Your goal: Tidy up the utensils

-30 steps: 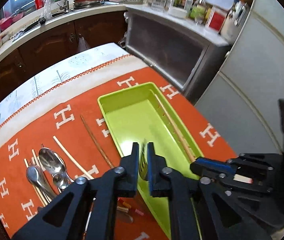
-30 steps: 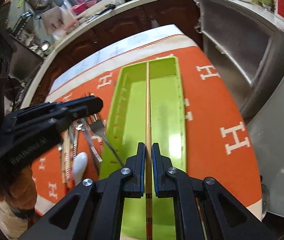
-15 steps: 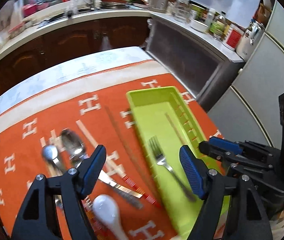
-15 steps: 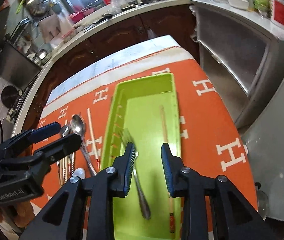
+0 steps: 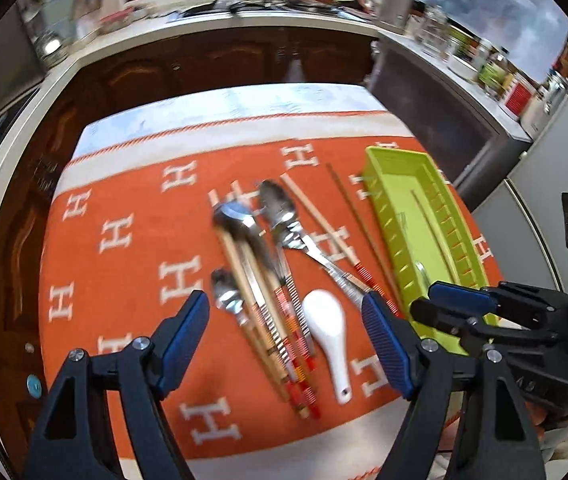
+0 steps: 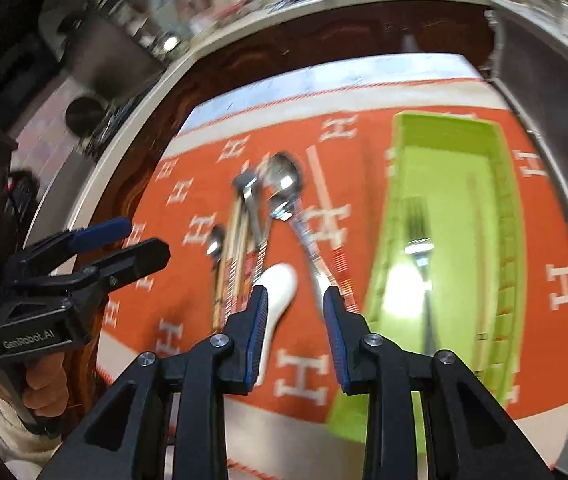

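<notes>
In the green tray (image 6: 449, 140), fork (image 6: 419, 240) lengthwise, tines pointing away, left claw (image 5: 285, 336) wide open, right claw (image 6: 293, 332) part-open, both just opening, empty.

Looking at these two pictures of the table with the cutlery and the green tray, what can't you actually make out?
- Near end of the green tray: left wrist view, hidden behind the right hand-held gripper.
- Fork handle: right wrist view, cut off by that gripper's finger.
- Chopstick in the tray: motion-blurred, faint.
- How many chopsticks are in the pile: overlapping and blurred, uncountable.
- Countertop jars: too small, blurred.
</notes>
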A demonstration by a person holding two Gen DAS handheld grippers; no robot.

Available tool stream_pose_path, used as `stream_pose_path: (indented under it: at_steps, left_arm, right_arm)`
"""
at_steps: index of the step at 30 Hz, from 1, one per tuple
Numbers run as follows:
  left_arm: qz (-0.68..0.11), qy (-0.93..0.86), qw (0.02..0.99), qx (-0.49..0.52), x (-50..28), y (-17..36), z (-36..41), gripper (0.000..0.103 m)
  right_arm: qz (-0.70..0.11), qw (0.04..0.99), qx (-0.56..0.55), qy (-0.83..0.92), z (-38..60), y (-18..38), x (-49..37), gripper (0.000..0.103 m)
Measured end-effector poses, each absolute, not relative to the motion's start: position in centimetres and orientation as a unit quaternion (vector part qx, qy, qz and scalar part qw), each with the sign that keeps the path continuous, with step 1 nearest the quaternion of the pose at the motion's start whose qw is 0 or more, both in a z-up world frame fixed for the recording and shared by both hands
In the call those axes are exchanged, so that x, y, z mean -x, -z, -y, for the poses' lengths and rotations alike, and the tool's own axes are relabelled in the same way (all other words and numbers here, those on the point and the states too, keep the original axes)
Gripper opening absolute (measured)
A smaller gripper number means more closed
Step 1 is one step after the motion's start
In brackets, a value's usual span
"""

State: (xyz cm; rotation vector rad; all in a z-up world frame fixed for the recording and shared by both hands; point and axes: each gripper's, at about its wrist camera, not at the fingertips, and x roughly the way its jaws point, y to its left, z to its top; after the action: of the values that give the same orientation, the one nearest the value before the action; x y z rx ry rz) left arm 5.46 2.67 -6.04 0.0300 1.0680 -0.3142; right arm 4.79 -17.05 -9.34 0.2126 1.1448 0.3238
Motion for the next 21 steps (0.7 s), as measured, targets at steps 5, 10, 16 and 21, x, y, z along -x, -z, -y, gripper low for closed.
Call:
stream_pose_path:
  at_steps: [5, 10, 16, 21]
  left_arm:
    - [-0.529, 0.12, 0.84, 0.003, -5.0, 8.9, -5.5, 0.077]
    - [-0.555, 0.108, 0.824, 0.033, -5.1, 12.3, -7.7, 0.069]
    - [-0.579, 0.124, 0.804, 0.061, -5.7, 15.1, -8.5, 0.045]
    - [-0.585, 0.137, 0.795, 0.086, -6.8, 16.3, -8.6, 0.04]
  right_arm:
    - [-0.582, 0.787, -0.122, -0.163, 14.3, 12.0, -5.7, 0.04]
    - [-0.624, 0.756, -0.13, -0.148, 12.2, 14.6, -6.6, 0.04]
    - [-0.649, 0.741, -0.13, -0.114, 11.4, 16.9, -7.7, 0.04]
    - [-0.652, 0.739, -0.136, -0.1, 11.4, 18.3, -8.8, 0.04]
